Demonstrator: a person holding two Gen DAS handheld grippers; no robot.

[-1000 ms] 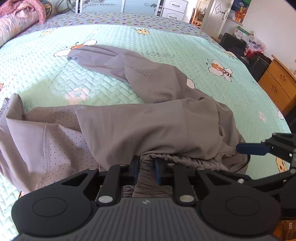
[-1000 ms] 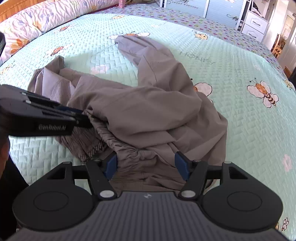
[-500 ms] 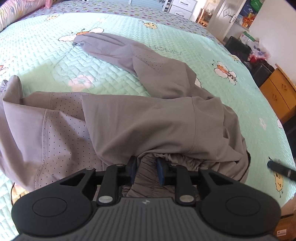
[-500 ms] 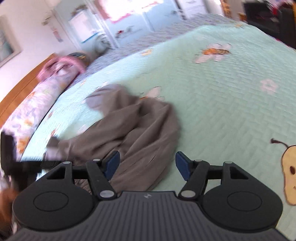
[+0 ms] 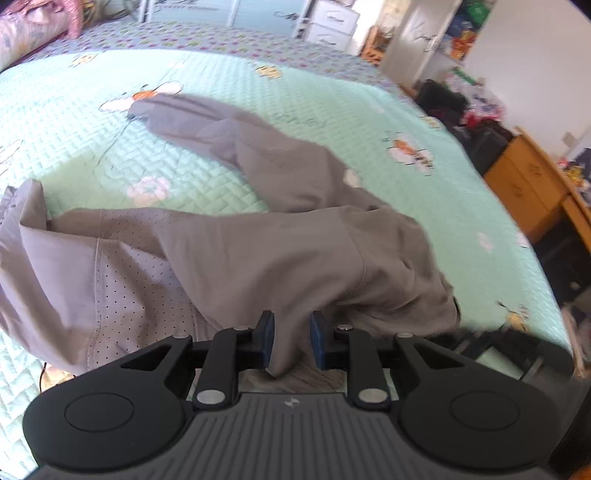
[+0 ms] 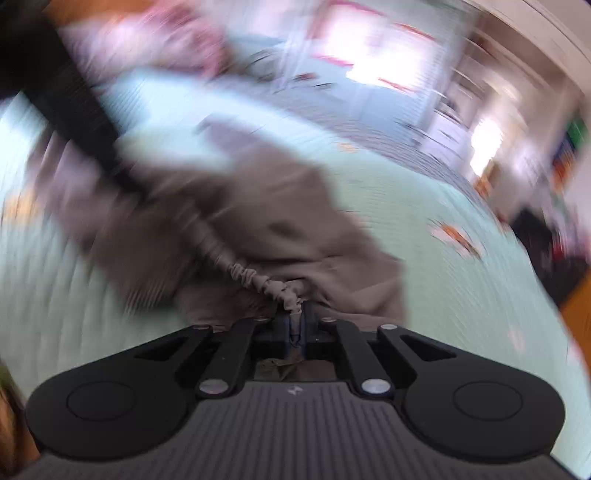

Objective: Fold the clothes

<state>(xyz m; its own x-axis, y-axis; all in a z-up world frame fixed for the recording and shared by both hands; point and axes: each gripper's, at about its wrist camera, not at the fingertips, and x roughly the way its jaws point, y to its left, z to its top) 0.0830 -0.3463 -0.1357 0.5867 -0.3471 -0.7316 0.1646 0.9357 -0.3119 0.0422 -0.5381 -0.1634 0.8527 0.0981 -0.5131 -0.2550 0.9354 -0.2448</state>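
Grey trousers (image 5: 258, 251) lie crumpled on the green quilted bed (image 5: 424, 214), one leg stretching far left toward a bee print. My left gripper (image 5: 291, 339) is at the near edge of the trousers, shut on a thick bunch of the fabric that fills the gap between its blue pads. In the right wrist view, which is heavily blurred, my right gripper (image 6: 297, 328) is shut on the gathered elastic waistband (image 6: 258, 280) of the trousers (image 6: 295, 206). The waistband runs taut up and left toward the dark body of the left gripper (image 6: 74, 103).
A wooden dresser (image 5: 532, 188) stands off the bed's right side, with dark bags (image 5: 461, 107) and clutter beyond it. Floral pillows (image 5: 22, 33) lie at the far left. White drawers (image 5: 328, 29) stand past the bed's far end.
My right gripper was open over the waistband, swung away, and is now shut on it, moving fast. The left gripper kept its hold and tilted a little.
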